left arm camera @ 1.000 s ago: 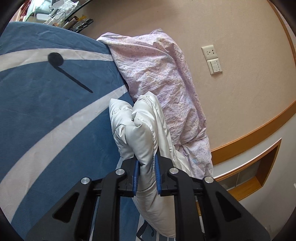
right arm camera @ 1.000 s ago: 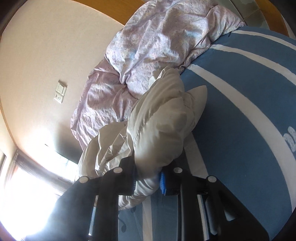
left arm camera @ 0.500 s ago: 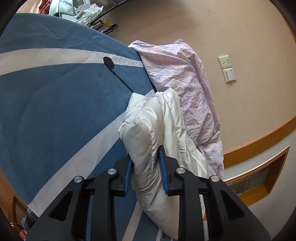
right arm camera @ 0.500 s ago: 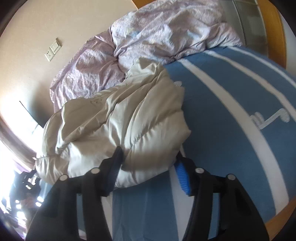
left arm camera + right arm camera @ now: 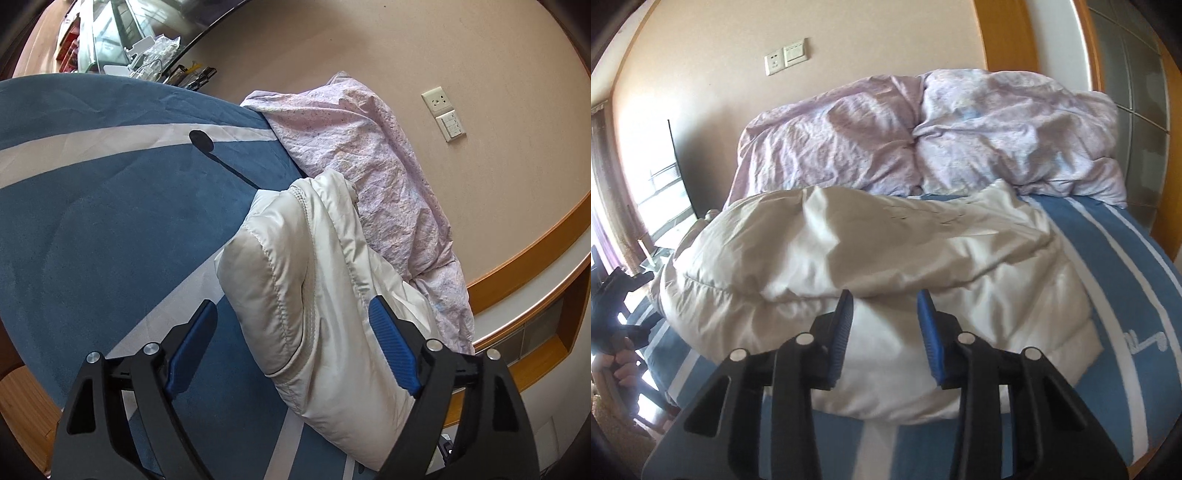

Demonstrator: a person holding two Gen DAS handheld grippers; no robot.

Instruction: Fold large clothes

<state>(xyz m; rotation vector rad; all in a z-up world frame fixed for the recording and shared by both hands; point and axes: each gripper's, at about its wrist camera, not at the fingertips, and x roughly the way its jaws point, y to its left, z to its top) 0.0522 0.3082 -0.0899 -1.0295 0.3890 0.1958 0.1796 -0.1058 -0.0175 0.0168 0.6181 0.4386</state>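
A white puffy padded jacket (image 5: pixel 871 258) lies folded in a heap on the blue bed cover with white stripes (image 5: pixel 1115 302). In the left wrist view the jacket (image 5: pixel 310 302) lies between the spread jaws of my left gripper (image 5: pixel 291 314), which is open and does not clamp it. My right gripper (image 5: pixel 884 301) is open just in front of the jacket's near fold, holding nothing. The other gripper and the hand on it (image 5: pixel 613 295) show at the far left of the right wrist view.
A crumpled lilac duvet (image 5: pixel 923 133) is piled at the head of the bed against the wall. A wall socket and switch (image 5: pixel 786 61) sit above it. A wooden ledge (image 5: pixel 535 266) runs along the wall. A cluttered shelf (image 5: pixel 147 48) stands beyond the bed.
Both grippers have let go of the jacket and opened. The jacket has been laid down on the bed cover and now lies flatter and spread out. Both grippers have drawn back slightly.
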